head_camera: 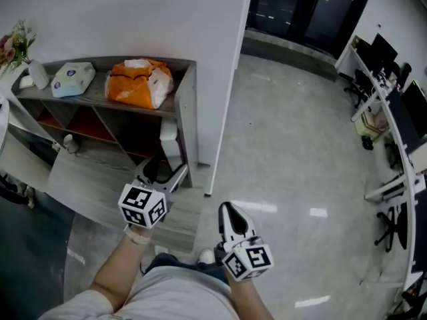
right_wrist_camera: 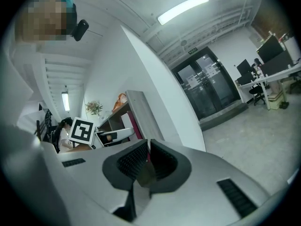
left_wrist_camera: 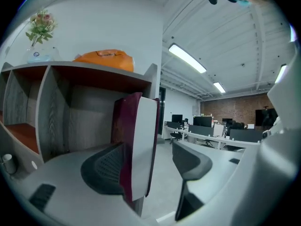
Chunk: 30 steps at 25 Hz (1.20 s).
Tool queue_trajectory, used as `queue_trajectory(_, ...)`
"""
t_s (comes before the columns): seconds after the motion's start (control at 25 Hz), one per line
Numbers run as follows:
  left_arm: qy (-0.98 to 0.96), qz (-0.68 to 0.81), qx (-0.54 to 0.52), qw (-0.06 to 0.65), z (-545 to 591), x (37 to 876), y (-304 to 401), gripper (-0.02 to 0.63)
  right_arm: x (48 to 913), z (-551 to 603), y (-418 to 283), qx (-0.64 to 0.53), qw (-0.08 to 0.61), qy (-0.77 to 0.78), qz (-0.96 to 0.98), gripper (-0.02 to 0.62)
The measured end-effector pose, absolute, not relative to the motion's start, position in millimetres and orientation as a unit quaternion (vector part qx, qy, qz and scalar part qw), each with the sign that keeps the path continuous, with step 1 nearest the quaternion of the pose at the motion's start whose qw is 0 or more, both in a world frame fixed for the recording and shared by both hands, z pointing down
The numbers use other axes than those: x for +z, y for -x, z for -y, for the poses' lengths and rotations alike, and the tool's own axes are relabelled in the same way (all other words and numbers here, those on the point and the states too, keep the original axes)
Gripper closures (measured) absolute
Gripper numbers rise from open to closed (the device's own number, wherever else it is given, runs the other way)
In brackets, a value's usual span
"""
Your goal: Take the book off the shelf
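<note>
On top of the shelf lies an orange bag. The maroon book stands upright in the shelf's right-end compartment, between the wide-apart left tongs at its 6 o'clock. At the book's 4 o'clock, the right tongs are closed together and empty.
</note>
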<state>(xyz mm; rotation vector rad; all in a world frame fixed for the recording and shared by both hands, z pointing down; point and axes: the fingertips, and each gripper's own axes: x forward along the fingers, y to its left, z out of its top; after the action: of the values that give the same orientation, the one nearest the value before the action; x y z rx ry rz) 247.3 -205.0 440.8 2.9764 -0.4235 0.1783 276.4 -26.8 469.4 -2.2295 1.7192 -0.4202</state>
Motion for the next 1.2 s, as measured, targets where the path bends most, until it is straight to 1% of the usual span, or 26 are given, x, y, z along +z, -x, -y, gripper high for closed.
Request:
queue_trajectory(0.16,-0.985,0.151,0.065,0.043,219,445,-263,0.295,470,23,-281,-0.142,0.142,0.787,-0.583,0.568)
queue_trajectory(0.32,-0.984,0.158,0.066,0.042,229,447,-266,0.295,471,23,-287,-0.139,0.141,0.794,-0.575,0.568)
queue_trajectory(0.84,-0.980,0.184,0.061,0.036,256,447,-248,0.296,469,43,-289,-0.134,0.142,0.785,-0.588,0.568)
queue_trajectory(1.04,-0.976,0.208,0.055,0.022,258,444,-243,0.298,468,44,-290,-0.134,0.142,0.784,-0.589,0.567)
queue_trajectory(1.12,-0.975,0.218,0.048,0.024,259,444,-239,0.315,469,44,-292,-0.135,0.141,0.785,-0.587,0.567)
queue_trajectory(1.2,-0.973,0.225,0.044,0.021,260,444,-237,0.359,472,44,-295,-0.137,0.138,0.787,-0.585,0.568)
